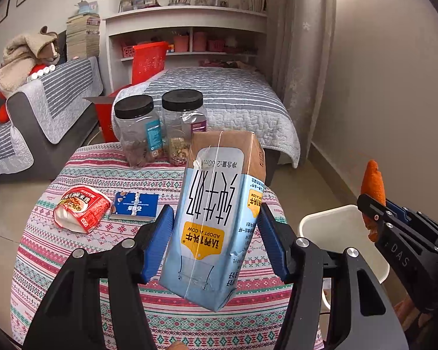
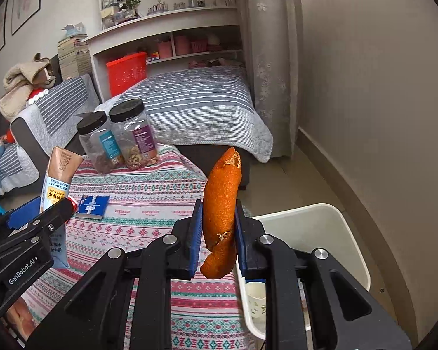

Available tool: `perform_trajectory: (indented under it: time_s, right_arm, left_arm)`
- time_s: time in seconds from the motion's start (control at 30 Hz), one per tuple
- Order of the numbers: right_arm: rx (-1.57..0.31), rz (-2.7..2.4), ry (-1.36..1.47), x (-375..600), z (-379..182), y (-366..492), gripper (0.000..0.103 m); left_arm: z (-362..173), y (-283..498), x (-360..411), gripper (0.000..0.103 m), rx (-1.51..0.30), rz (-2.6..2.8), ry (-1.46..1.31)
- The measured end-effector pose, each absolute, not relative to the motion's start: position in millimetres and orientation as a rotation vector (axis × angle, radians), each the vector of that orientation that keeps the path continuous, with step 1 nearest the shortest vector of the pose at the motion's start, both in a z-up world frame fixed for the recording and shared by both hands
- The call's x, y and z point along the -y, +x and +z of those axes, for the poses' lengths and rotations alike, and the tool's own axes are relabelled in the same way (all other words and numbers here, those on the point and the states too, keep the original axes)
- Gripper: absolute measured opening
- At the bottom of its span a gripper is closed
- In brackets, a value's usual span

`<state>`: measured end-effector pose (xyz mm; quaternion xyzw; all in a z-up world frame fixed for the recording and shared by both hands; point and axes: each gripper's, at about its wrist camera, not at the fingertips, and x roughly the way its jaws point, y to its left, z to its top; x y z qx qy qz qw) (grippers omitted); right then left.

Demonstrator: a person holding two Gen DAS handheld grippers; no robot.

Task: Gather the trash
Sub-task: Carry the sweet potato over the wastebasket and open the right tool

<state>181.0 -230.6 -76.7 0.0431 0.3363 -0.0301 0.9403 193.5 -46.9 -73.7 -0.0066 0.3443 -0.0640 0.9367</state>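
— What have you got in each hand?

— My left gripper (image 1: 216,233) clamps a milk carton (image 1: 216,213) above the patterned table (image 1: 108,262); my right gripper (image 2: 219,233) pinches an orange peel (image 2: 222,204).

— And the bin?

— White bin (image 2: 321,233) sits at four o'clock off the table. A red wrapper (image 1: 80,207) lies at nine o'clock from the carton.

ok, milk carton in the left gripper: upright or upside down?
Upside down and tilted. The milk carton shows inverted print in the left wrist view, brown end pointing away, held off the table by the left gripper.
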Motion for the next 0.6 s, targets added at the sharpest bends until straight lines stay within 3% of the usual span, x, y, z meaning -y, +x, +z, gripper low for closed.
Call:
perform_trajectory:
  time_s: [0.27,0.3,0.37,0.6]
  right_arm:
    - [-0.720,-0.169,0.125,289,-87,169,0.023]
    - [-0.721,-0.182,0.130,296,-88,167,0.028]
    - [-0.713,-0.216,0.152,311,-88,161,0.054]
    - [-0.689,-0.309,0.262,362,-85,143,0.064]
  left_arm:
    - [-79,195,94,0.058,-0.715,-0.199,0.012]
    - [-80,195,101,0.058,-0.718,-0.210,0.014]
    - [-83,195,117,0.058,-0.726,-0.238,0.017]
    - [-96,192,168,0.058,-0.759,-0.333,0.050]
